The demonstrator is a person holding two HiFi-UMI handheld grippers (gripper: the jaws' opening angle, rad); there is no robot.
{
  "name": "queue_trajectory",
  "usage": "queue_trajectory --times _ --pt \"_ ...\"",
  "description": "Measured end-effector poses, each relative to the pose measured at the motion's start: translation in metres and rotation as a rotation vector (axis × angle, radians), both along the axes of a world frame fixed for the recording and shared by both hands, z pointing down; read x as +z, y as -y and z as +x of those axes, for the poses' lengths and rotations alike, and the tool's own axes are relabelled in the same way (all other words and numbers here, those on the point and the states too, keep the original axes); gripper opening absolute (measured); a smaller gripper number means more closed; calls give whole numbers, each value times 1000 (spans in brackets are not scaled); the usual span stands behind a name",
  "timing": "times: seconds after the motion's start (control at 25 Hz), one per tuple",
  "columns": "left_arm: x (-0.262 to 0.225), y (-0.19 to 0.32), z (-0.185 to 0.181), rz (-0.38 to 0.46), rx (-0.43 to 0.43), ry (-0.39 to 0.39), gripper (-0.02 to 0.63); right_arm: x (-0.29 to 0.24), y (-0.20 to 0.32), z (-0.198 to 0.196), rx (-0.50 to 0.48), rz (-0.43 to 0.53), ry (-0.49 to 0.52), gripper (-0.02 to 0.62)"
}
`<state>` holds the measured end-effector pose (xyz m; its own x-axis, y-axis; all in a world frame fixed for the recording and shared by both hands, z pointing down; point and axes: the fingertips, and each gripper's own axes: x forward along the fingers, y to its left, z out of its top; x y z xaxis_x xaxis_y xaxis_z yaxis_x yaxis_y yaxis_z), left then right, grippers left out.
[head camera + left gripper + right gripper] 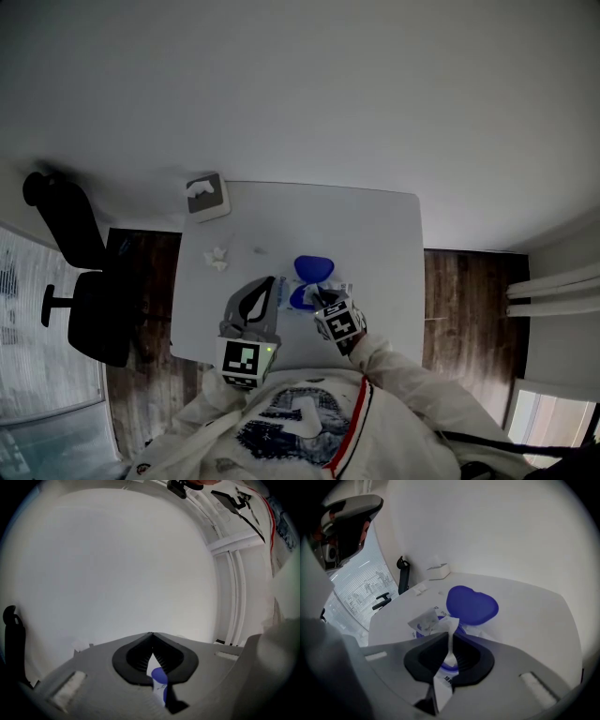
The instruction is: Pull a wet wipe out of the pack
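White damp fabric: the wet wipe (452,623) should handle light, limp and easy to tear. It is best taken by its raised tip, close to the slot. My right gripper (450,637) is clamped on that tip, just above the pack (291,286), which lies on the table (375,234) with its blue lid (471,604) open. My left gripper (151,634) is closed with nothing pinched. Only the right gripper view shows the pinch. Only the head view places the 2 grippers, the left just beside the pack.
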<state>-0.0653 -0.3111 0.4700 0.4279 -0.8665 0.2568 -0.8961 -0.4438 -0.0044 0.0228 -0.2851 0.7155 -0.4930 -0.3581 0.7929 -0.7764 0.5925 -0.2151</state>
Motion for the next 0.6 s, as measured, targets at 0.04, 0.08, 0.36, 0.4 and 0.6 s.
queue_trajectory --times 0.04,0.08,0.36,0.4,0.6 --pt "0 -1 0 0 1 2 4 0 -1 0 -1 0 0 30" --pt "0 -2 0 -1 1 3 4 0 -2 0 -2 0 -2 28" --pt "2 -5 -4 -7 -7 5 4 4 -1 1 5 -1 -17 26" --pt "2 -5 -5 -8 -9 5 5 4 -1 1 5 0 -18 26" --pt "3 -7 -5 -7 -8 2 4 1 -1 3 4 -1 -19 26"
